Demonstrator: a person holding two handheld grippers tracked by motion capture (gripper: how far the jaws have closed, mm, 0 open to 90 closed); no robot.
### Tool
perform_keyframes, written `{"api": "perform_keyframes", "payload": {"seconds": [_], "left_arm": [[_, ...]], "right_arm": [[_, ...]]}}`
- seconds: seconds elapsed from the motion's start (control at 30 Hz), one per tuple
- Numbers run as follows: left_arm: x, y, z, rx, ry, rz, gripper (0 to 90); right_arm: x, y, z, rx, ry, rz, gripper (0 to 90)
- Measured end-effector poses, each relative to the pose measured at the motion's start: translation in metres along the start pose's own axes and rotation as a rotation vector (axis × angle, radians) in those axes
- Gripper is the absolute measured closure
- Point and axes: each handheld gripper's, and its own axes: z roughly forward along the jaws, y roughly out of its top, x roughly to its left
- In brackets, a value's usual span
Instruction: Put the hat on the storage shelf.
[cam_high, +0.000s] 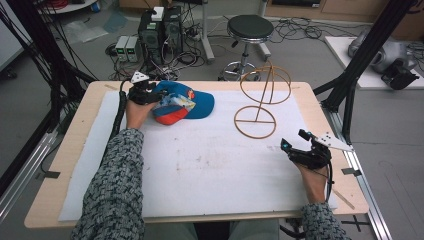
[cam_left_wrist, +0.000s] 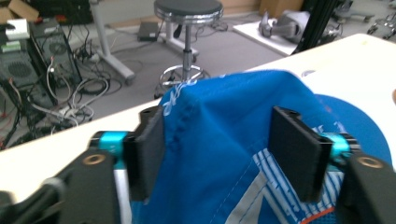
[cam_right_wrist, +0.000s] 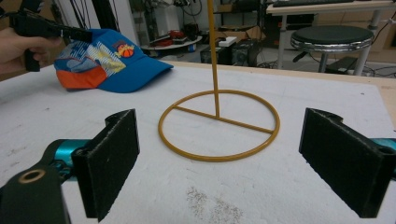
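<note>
Blue cap (cam_left_wrist: 224, 140) between left fingers (cam_left_wrist: 152, 154)

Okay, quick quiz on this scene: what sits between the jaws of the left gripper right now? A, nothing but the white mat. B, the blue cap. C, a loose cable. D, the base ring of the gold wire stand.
B: in the left gripper view the blue cap bulges up between the two black jaws of the left gripper, and the high view shows that gripper at the cap's back edge.
</note>
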Motion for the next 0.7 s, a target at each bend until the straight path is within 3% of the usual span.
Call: {"api": "perform_keyframes", "payload": {"seconds": [0.13,0.3,0.47,0.7], "left_arm": [[0.002,0.001,-0.002,0.002,-0.012,-0.006,58.2],[0.000,0.006,-0.007,-0.011,-0.033,0.034,86.9],[-0.003,0.012,-0.012,-0.009,-0.049,0.068,89.0],[-0.010,0.032,-0.027,-0.035,-0.078,0.056,89.4]], "right_arm": [[0.000,0.000,0.000,-0.001,-0.001,-0.008,11.4],[0.000,0.000,0.001,-0.001,0.000,-0.006,11.5],[0.001,0.000,0.001,0.002,0.000,-0.004,11.5],[0.001,0.001,0.001,-0.004,-0.001,-0.006,11.5]]}}
